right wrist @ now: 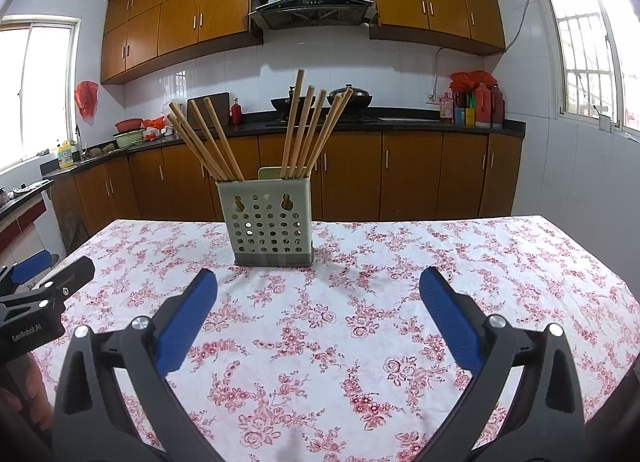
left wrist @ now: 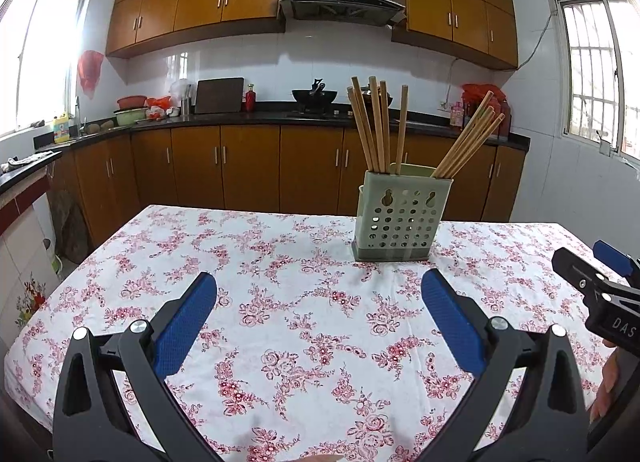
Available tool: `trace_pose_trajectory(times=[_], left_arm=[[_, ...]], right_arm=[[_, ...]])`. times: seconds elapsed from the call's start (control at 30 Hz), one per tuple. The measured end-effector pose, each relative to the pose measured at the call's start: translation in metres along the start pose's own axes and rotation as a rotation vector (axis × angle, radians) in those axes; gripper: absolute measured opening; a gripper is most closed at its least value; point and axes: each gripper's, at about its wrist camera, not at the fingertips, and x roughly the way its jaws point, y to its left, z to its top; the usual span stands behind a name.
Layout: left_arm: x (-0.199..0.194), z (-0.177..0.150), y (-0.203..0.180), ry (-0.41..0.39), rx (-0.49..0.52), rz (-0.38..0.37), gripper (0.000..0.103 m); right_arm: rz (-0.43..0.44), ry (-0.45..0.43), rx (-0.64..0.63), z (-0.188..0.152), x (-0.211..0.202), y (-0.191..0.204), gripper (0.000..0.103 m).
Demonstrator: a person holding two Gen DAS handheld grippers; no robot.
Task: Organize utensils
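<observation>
Claws point(left wrist: 319, 282) apart before chopstick-filled holder point(left wrist: 402, 216)

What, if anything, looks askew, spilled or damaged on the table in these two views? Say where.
Nothing looks spilled or damaged. The chopsticks splay in two leaning bunches inside the green holder, which stands upright on the floral tablecloth. Both the left gripper and the right gripper are open and hold nothing.

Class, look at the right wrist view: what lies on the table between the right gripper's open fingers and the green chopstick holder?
Nothing but bare floral tablecloth lies between the right gripper and the chopstick holder; the right wrist view shows this plainly.
</observation>
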Motion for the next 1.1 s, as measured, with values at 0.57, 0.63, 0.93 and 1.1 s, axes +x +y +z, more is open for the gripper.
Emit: trace_pose_trajectory(times=[0.57,0.63,0.93,1.1], left_arm=[[0.0013,-0.0004,-0.0015,0.011,-0.002,-0.007,0.101],[0.0015,-0.0003,-0.0018,0.011,-0.001,-0.007,0.101],[0.0013,-0.0003,-0.0020,0.011,-0.001,-0.009,0.101],[0.0013,-0.0004,-0.0023,0.012,0.000,-0.009,0.101]], right_arm=[[-0.001,0.002,0.001,-0.0012,0.0007,-0.0007,0.099],[-0.001,0.002,0.001,-0.0014,0.0008,-0.0006,0.099],[0.000,0.004,0.002,-0.0011,0.0009,-0.0005,0.099],[0.001,0.006,0.004,-0.0022,0.0015,0.0000,0.099]])
